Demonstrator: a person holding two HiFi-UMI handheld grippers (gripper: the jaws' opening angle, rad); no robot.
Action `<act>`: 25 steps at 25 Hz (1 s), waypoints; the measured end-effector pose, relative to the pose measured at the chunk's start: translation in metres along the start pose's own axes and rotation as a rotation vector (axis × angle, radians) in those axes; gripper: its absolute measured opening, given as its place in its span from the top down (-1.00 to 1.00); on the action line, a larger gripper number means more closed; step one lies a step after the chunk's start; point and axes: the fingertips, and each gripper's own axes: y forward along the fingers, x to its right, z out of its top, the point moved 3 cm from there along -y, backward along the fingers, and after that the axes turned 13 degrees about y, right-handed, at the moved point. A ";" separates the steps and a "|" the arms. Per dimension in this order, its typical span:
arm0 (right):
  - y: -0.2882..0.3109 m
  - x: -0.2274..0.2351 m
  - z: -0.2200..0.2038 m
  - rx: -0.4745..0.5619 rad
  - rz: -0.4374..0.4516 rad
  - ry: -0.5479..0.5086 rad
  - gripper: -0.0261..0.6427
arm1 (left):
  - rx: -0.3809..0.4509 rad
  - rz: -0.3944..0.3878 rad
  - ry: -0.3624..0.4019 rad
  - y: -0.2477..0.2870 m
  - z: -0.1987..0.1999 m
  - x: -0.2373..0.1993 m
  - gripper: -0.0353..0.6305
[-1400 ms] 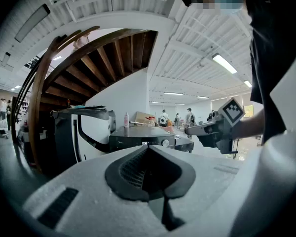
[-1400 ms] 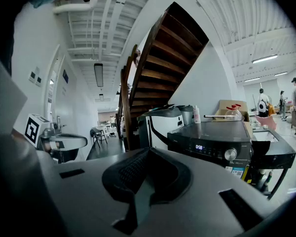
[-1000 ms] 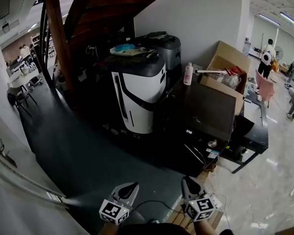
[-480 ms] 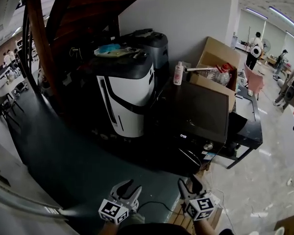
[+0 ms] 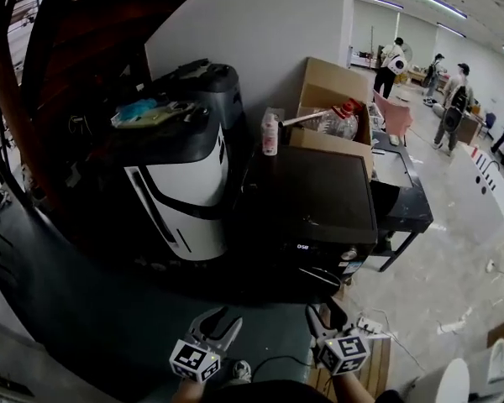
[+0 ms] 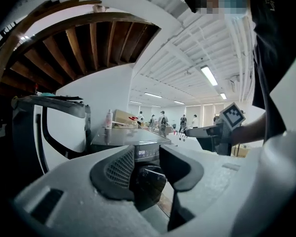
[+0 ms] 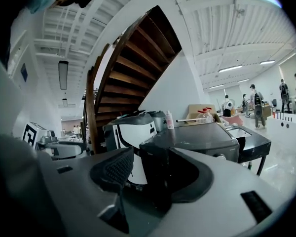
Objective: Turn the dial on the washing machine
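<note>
The left gripper (image 5: 221, 319) is pointing almost level at the washing machine (image 5: 312, 193), and its jaws are standing wide open after just opening up, with nothing between them. Through the gap between those jaws the machine's dark front is showing, well ahead of the tips, with its lit display (image 6: 142, 152) sitting just above the gap and the round door below it.

The right gripper (image 5: 323, 313) is also facing the machine from well back. Its jaws are standing partly open, having just been opening, and they are not gripping anything. The near corner of the machine is lining up with the gap between them. The dial (image 7: 220, 156) is sitting on the machine's front panel, ahead of the right gripper and off past its right-hand jaw, far from touching either jaw. From the left gripper's side, the right gripper is hovering off to the right of its jaws, apart from it.

A white appliance (image 5: 185, 198) is standing beyond the left-hand jaw of each gripper, beside the machine. Behind the machine, farther from the jaws, a bottle (image 5: 270, 133) is standing upright and a cardboard box (image 5: 328, 86) is sitting open.
</note>
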 end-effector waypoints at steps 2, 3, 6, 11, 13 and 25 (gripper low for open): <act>0.008 -0.002 0.001 0.017 -0.039 0.010 0.31 | 0.005 -0.046 0.006 0.008 -0.002 -0.015 0.44; 0.012 -0.003 0.001 0.025 -0.059 0.016 0.31 | 0.007 -0.067 0.008 0.012 -0.003 -0.022 0.44; 0.020 -0.008 -0.001 0.044 -0.116 0.038 0.31 | 0.007 -0.117 0.016 0.020 -0.005 -0.041 0.44; 0.027 -0.007 0.003 0.080 -0.201 0.047 0.31 | 0.015 -0.183 0.010 0.035 -0.008 -0.061 0.44; 0.028 -0.003 0.002 0.079 -0.231 0.045 0.31 | 0.015 -0.203 -0.001 0.043 -0.011 -0.064 0.44; 0.060 0.074 0.001 0.007 -0.334 -0.010 0.30 | 0.006 -0.220 -0.020 0.099 -0.014 -0.069 0.44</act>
